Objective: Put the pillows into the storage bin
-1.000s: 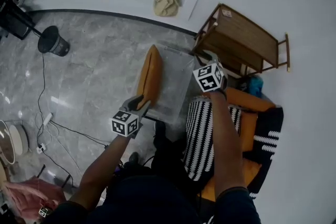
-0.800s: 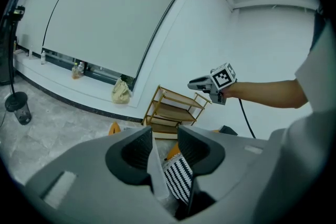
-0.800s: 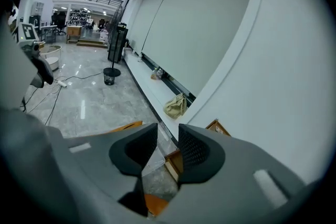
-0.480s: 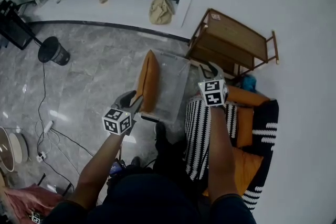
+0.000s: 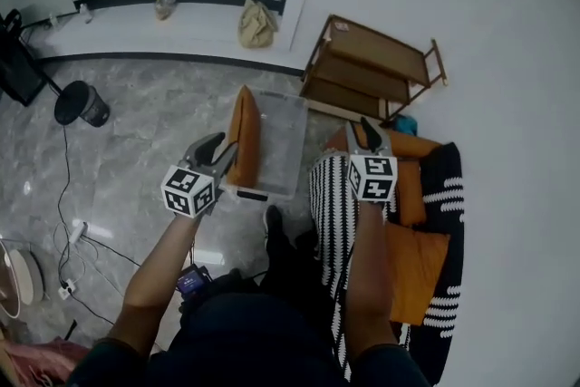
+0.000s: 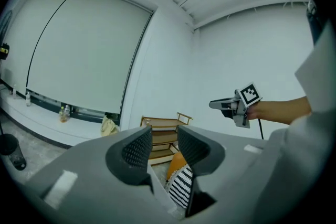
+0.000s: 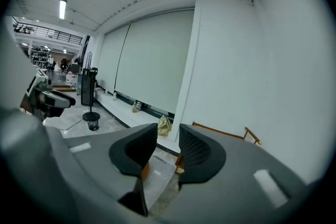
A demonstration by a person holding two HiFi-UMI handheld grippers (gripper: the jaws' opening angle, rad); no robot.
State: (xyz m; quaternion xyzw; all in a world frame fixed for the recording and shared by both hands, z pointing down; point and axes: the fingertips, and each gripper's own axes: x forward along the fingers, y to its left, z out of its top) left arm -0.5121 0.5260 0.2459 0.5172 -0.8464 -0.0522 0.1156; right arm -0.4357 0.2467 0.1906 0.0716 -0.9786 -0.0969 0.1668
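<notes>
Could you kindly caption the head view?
Empty left gripper and right gripper flank the storage bin holding one orange pillow.

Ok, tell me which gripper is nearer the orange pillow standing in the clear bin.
Left. The left gripper is close beside the orange pillow; the right gripper is across the storage bin, over the striped pillow.

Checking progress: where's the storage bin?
The storage bin sits mid head view, left of the wooden shelf, an orange pillow at its left edge.

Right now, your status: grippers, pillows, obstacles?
Left gripper, right gripper: jaws apart, empty. Orange pillow upright in storage bin; striped pillow outside. Nothing in the way.
</notes>
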